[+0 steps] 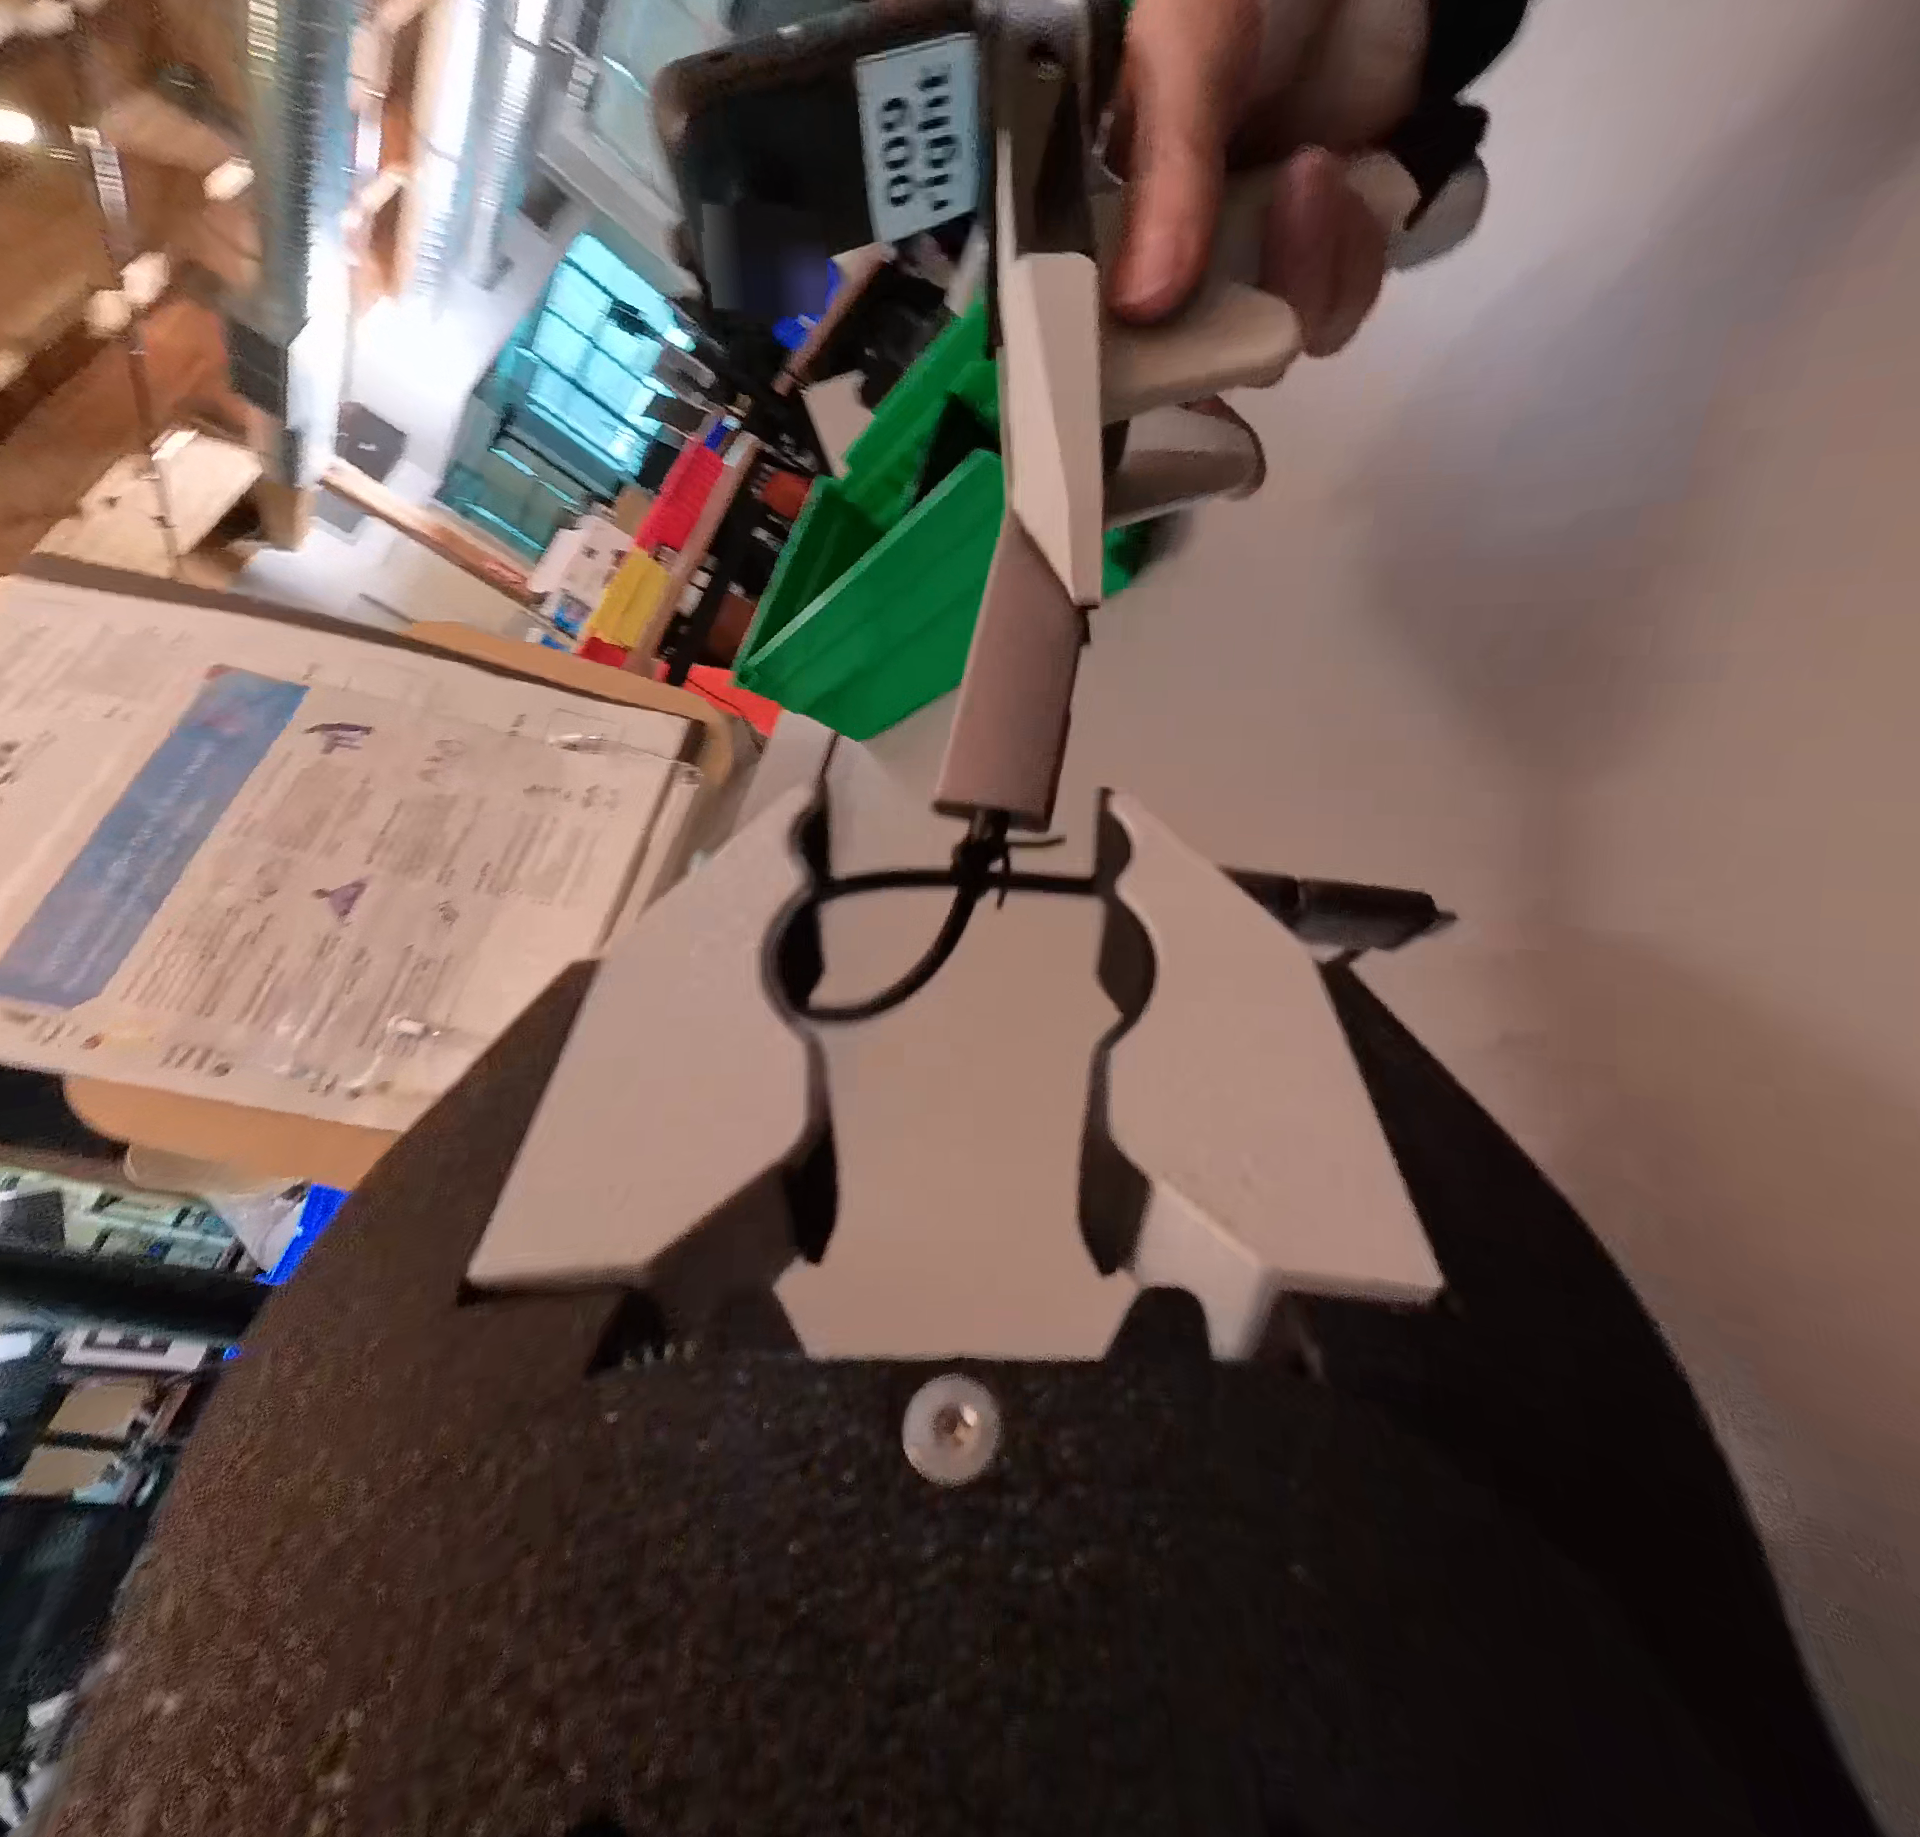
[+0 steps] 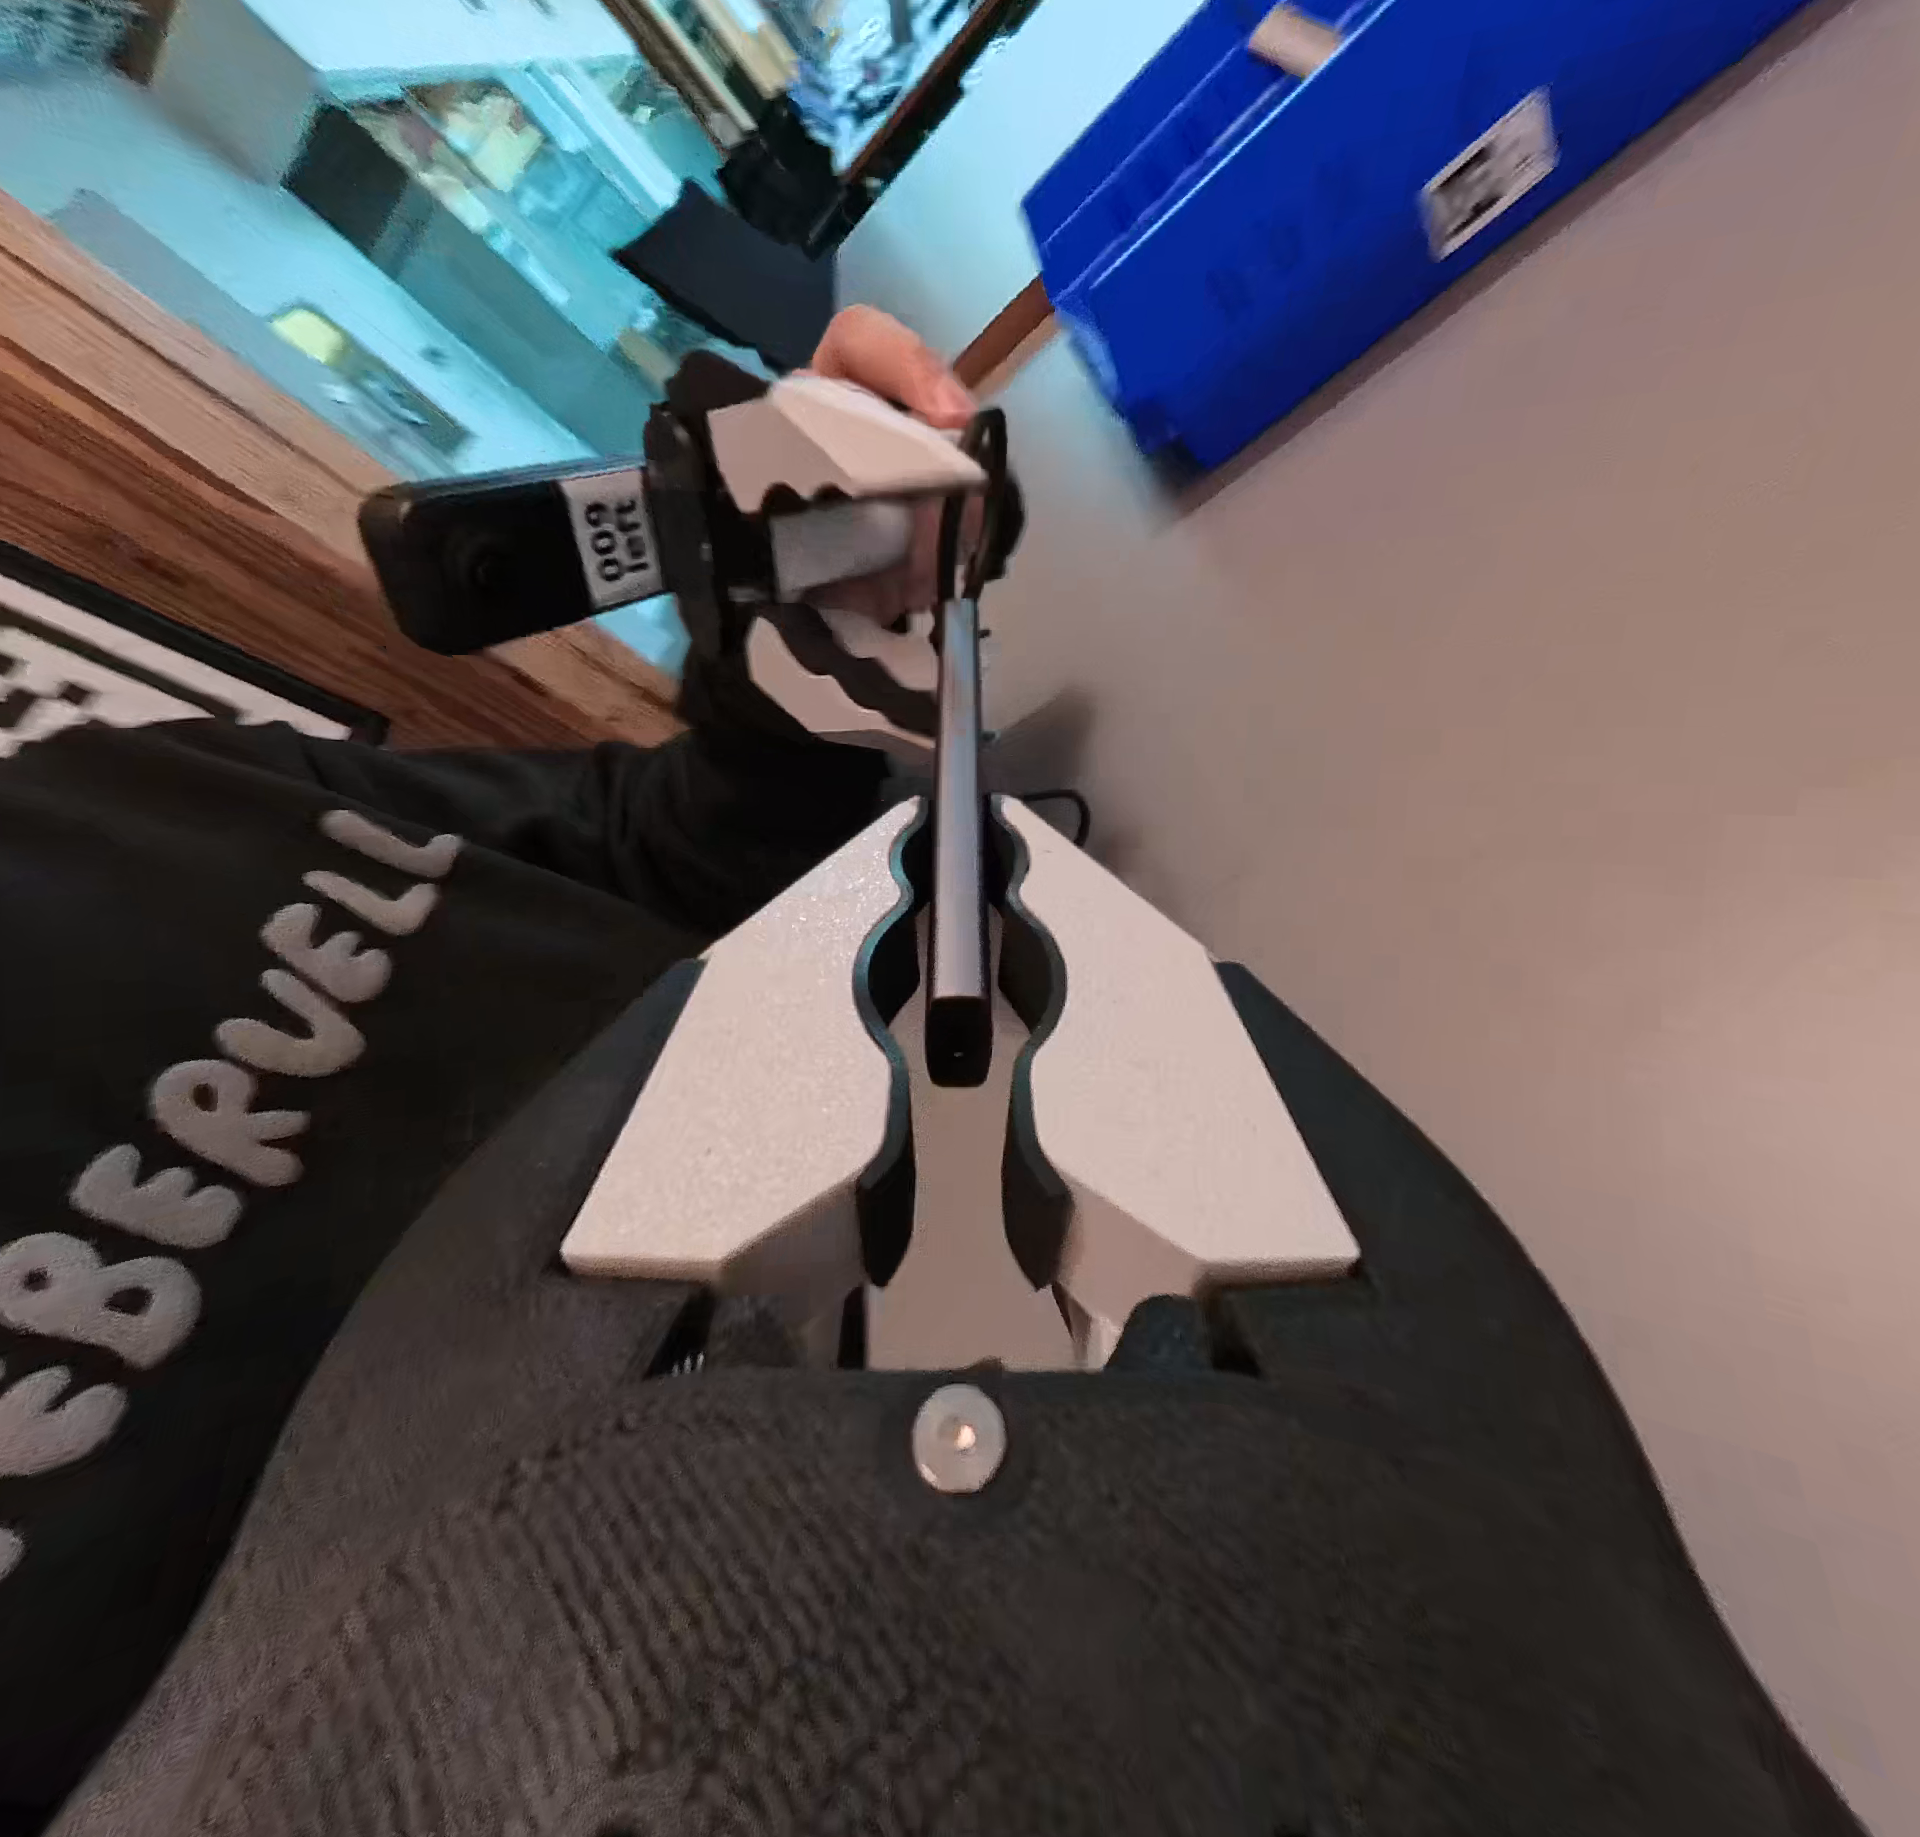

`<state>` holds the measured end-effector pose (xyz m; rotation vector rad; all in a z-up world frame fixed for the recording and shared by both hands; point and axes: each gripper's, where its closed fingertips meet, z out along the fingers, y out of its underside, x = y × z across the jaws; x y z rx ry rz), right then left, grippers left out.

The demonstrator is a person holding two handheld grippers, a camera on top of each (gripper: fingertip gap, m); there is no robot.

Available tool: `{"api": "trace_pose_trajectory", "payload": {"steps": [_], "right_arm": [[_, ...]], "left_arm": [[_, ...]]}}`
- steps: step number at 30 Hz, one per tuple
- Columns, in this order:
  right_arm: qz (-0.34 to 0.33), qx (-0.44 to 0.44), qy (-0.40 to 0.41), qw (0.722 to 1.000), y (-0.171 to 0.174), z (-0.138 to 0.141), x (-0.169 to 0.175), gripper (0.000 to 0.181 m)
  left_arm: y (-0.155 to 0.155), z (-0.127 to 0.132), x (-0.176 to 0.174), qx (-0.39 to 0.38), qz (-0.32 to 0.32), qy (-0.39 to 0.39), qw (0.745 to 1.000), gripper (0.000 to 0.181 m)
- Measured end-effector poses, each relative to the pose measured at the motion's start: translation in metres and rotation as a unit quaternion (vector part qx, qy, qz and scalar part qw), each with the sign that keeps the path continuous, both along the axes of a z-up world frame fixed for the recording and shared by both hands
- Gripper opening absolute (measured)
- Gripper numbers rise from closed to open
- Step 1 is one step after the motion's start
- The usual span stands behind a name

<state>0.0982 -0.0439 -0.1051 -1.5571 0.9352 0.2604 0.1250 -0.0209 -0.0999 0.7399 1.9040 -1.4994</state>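
Right wrist view: right claw (image 2: 954,883) clamped on slim grey bar (image 2: 958,852); left claw (image 1: 961,852) apart around its black cord (image 1: 925,940); labelled blue bin (image 2: 1403,177) at 1 o'clock.

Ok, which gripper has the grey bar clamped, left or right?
The right gripper: its fingers are shut on the slim grey bar. The left gripper stands open, with only the bar's black cable looped between its fingers.
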Motion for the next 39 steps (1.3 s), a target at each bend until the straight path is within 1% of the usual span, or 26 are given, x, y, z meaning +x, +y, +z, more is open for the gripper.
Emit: {"api": "trace_pose_trajectory", "payload": {"steps": [1, 2, 3, 4, 5, 6, 7, 8, 11, 13, 14, 17, 19, 21, 22, 24, 26, 27, 30, 32, 34, 35, 36, 37, 38, 39], "right_arm": [[-0.021, -0.022, -0.018, 0.999, -0.013, 0.005, 0.006, 0.007], [-0.051, -0.050, -0.039, 0.997, -0.031, 0.012, 0.014, 0.007], [-0.091, -0.096, -0.064, 0.989, -0.055, 0.019, 0.024, 0.007], [-0.138, -0.160, -0.092, 0.973, -0.085, 0.027, 0.035, 0.007], [-0.184, -0.236, -0.117, 0.947, -0.119, 0.035, 0.045, 0.007], [-0.225, -0.318, -0.136, 0.911, -0.156, 0.045, 0.052, 0.007], [-0.253, -0.400, -0.147, 0.869, -0.192, 0.055, 0.056, 0.007], [-0.261, -0.480, -0.155, 0.823, -0.224, 0.064, 0.059, 0.007], [-0.248, -0.676, -0.164, 0.674, -0.303, 0.088, 0.069, 0.007], [-0.201, -0.765, -0.122, 0.600, -0.337, 0.087, 0.077, 0.007], [-0.169, -0.795, -0.094, 0.576, -0.349, 0.080, 0.082, 0.008], [-0.084, -0.841, -0.054, 0.531, -0.366, 0.050, 0.105, 0.008], [-0.047, -0.864, -0.013, 0.502, -0.377, 0.030, 0.117, 0.007], [-0.032, -0.880, 0.002, 0.473, -0.385, 0.015, 0.135, 0.007], [-0.032, -0.880, 0.008, 0.474, -0.385, 0.005, 0.145, 0.007], [-0.029, -0.864, 0.027, 0.502, -0.380, -0.022, 0.158, 0.009], [-0.037, -0.848, 0.024, 0.527, -0.371, -0.039, 0.172, 0.039], [-0.041, -0.839, 0.028, 0.541, -0.367, -0.043, 0.175, 0.048], [-0.092, -0.820, 0.028, 0.564, -0.364, -0.035, 0.187, 0.054], [-0.125, -0.813, 0.023, 0.568, -0.369, -0.022, 0.190, 0.053], [-0.136, -0.807, 0.023, 0.574, -0.373, -0.016, 0.186, 0.053], [-0.136, -0.794, 0.021, 0.593, -0.369, -0.017, 0.184, 0.055], [-0.138, -0.773, 0.019, 0.619, -0.363, -0.019, 0.181, 0.056], [-0.156, -0.756, 0.017, 0.635, -0.362, -0.016, 0.180, 0.053], [-0.187, -0.752, 0.018, 0.632, -0.369, -0.009, 0.179, 0.041], [-0.215, -0.763, 0.023, 0.609, -0.384, -0.001, 0.174, 0.036]], "left_arm": [[0.002, 0.007, 0.004, -0.025, 0.008, 0.007, 1.000, 0.061], [0.006, 0.014, 0.009, -0.048, 0.016, 0.014, 0.999, 0.068], [0.010, 0.020, 0.014, -0.067, 0.023, 0.025, 0.997, 0.070], [0.014, 0.023, 0.019, -0.079, 0.027, 0.040, 0.996, 0.069], [0.018, 0.025, 0.023, -0.087, 0.028, 0.059, 0.994, 0.069], [0.020, 0.026, 0.026, -0.095, 0.028, 0.079, 0.992, 0.068], [0.022, 0.027, 0.030, -0.103, 0.029, 0.095, 0.990, 0.065], [0.024, 0.027, 0.034, -0.110, 0.031, 0.109, 0.987, 0.062], [0.023, 0.021, 0.038, -0.113, 0.028, 0.130, 0.985, 0.057], [0.021, 0.015, 0.040, -0.103, 0.027, 0.139, 0.985, 0.056], [0.020, 0.011, 0.040, -0.097, 0.025, 0.145, 0.984, 0.056], [0.016, 0.001, 0.038, -0.079, 0.014, 0.168, 0.983, 0.053], [0.014, -0.006, 0.036, -0.062, 0.005, 0.185, 0.981, 0.051], [0.013, -0.010, 0.036, -0.056, 0.006, 0.196, 0.979, 0.051], [0.013, -0.011, 0.035, -0.053, 0.002, 0.202, 0.978, 0.050], [0.013, -0.012, 0.035, -0.053, -0.003, 0.214, 0.976, 0.050], [0.014, -0.012, 0.035, -0.051, -0.005, 0.220, 0.974, 0.050], [0.015, -0.012, 0.035, -0.051, -0.006, 0.223, 0.974, 0.050], [0.018, -0.012, 0.039, -0.054, -0.007, 0.227, 0.972, 0.050], [0.019, -0.012, 0.041, -0.058, -0.009, 0.235, 0.970, 0.050], [0.020, -0.012, 0.042, -0.062, -0.012, 0.244, 0.968, 0.049], [0.020, -0.012, 0.043, -0.062, -0.013, 0.248, 0.967, 0.049], [0.020, -0.013, 0.042, -0.061, -0.015, 0.251, 0.966, 0.049], [0.020, -0.013, 0.042, -0.061, -0.016, 0.252, 0.966, 0.049], [0.020, -0.013, 0.043, -0.061, -0.015, 0.252, 0.966, 0.049], [0.020, -0.013, 0.043, -0.061, -0.016, 0.253, 0.965, 0.049]]}}
